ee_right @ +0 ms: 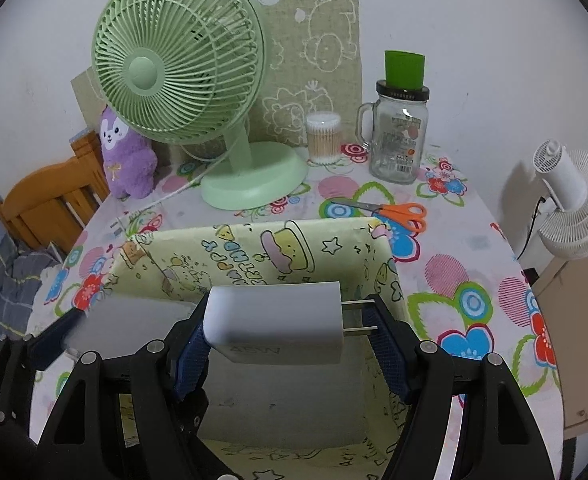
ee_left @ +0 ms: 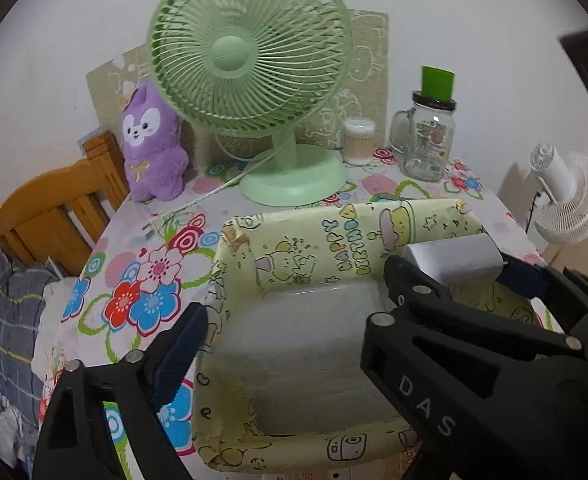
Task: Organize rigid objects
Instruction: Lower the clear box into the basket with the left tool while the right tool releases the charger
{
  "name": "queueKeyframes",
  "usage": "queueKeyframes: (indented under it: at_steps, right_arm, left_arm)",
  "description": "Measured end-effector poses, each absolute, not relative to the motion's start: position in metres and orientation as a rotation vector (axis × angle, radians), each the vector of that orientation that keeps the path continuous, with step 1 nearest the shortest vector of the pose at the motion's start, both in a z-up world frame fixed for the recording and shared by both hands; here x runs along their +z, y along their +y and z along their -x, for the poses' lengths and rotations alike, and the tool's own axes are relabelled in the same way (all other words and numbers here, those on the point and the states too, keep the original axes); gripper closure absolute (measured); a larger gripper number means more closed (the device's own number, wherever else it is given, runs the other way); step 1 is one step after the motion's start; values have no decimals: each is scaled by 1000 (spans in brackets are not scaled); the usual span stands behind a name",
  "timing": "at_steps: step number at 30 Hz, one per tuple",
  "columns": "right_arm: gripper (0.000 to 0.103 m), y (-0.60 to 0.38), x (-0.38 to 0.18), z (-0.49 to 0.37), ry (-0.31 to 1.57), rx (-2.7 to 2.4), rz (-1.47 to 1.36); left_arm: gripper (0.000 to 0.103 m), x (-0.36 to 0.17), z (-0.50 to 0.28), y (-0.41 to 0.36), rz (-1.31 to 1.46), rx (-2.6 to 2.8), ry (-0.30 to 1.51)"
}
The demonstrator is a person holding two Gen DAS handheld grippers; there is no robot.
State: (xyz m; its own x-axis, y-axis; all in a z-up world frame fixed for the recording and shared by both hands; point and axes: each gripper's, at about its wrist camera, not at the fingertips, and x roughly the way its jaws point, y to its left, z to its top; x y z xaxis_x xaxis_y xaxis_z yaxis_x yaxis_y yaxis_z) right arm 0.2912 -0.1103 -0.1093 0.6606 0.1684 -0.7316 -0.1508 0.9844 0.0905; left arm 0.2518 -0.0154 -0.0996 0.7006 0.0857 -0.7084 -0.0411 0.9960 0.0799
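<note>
Charger (ee_right: 278, 324), smooth white block, in right tool (ee_right: 290, 332).

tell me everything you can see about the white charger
The white charger is a smooth, glossy plastic block with rounded corners, faint grey lettering on its lower face and two flat metal prongs sticking out to the right. It lies sideways, gripped end to end by the right tongs, whose blue pads press its rounded end and its prongs. It hangs above the open yellow cartoon-print box, touching nothing else.

A white charger (ee_right: 276, 322) lies sideways at lower centre, prongs pointing right, above the yellow cartoon-print box (ee_right: 254, 256).
</note>
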Motion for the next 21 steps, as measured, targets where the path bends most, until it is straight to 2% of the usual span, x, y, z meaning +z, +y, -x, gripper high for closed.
queueKeyframes:
  at_steps: [9, 10, 12, 21]
  right_arm:
    - [27, -108, -110, -292, 813, 195, 4]
    - [26, -108, -109, -292, 807, 191, 7]
    - [17, -108, -108, -291, 796, 189, 14]
    - [14, -105, -97, -277, 800, 200, 10]
  left_arm:
    - [6, -102, -255, -17, -66, 77, 786]
    - [6, -102, -255, -17, -64, 75, 786]
    - [5, -102, -255, -17, -65, 74, 788]
    - [1, -93, -246, -6, -7, 30, 815]
